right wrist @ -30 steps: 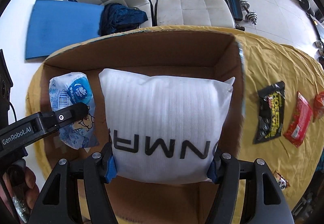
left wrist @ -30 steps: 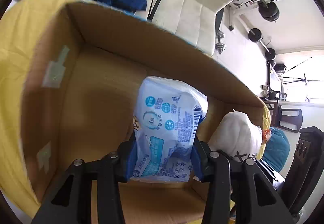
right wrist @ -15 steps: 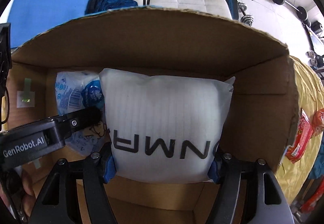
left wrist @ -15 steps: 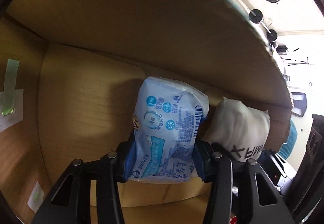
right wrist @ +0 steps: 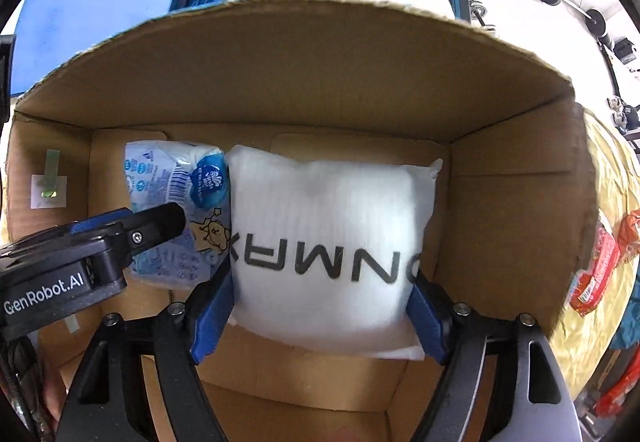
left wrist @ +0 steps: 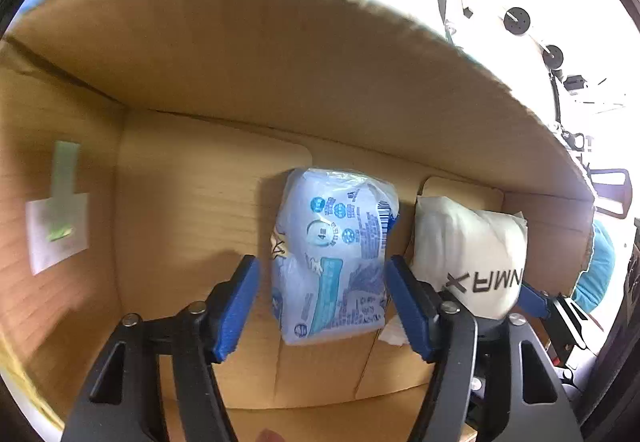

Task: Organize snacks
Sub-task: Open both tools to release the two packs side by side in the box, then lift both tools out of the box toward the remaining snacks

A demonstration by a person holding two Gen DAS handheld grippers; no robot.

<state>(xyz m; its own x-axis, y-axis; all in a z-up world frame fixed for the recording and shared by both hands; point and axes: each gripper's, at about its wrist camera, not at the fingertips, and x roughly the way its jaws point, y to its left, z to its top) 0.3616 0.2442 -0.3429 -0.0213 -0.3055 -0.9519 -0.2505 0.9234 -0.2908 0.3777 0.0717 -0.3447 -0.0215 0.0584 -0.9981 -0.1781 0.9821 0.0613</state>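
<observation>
Left gripper [left wrist: 320, 306] jaws spread, blue pack [left wrist: 334, 258] released between them; white pack [right wrist: 332, 242] clamped by right gripper [right wrist: 320, 306] (packed tight in box [right wrist: 304, 82]).

cardboard box [right wrist: 320, 82]: plain brown, white label with green tape at 9 o'clock | snack bag [left wrist: 332, 258]: pale blue, darker blue round badges, barcode, yellow cartoon figure | pillow pack [right wrist: 332, 242]: white, black block letters | gripper pads [left wrist: 236, 306]: blue on black fingers | cloth [right wrist: 612, 178] at 3 o'clock: yellow | packet [right wrist: 596, 270]: red
</observation>
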